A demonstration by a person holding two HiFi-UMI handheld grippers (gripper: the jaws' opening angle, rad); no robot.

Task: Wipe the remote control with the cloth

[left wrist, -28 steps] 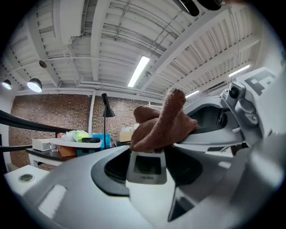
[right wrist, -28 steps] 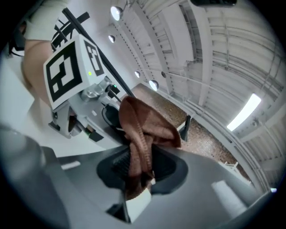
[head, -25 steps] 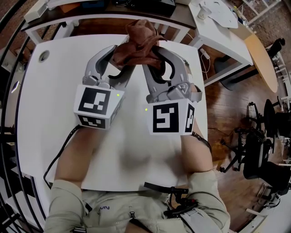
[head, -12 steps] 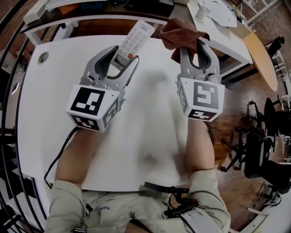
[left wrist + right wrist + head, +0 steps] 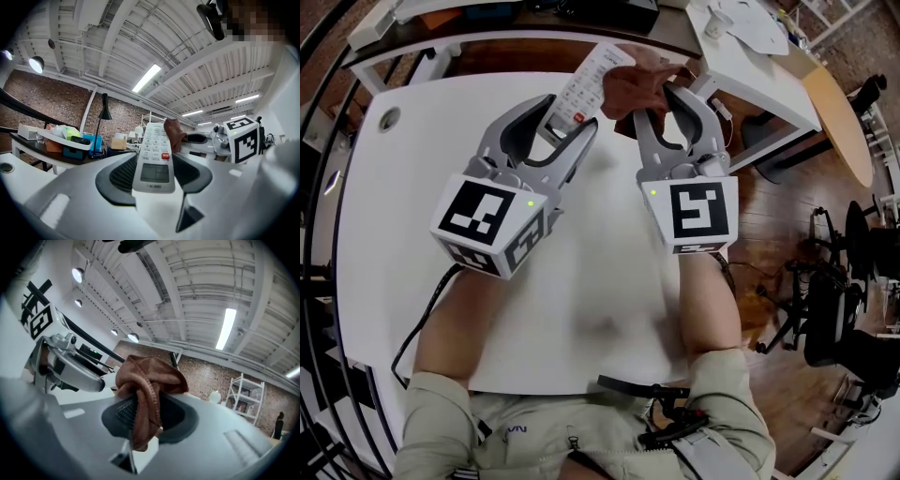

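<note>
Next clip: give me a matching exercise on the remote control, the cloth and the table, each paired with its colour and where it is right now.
Things:
1. remote control
2. cloth
3. table

Colour and place:
A. brown, clamped in the right gripper
B. white, beneath both grippers
C. white with a red button, clamped in the left gripper

Pairs: 1-C, 2-A, 3-B.

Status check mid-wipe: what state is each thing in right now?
Remote: clamped at its near end, held level, buttons up.
Cloth: bunched and pinched, up against the remote's far end.
Left gripper: shut on remote.
Right gripper: shut on cloth.
</note>
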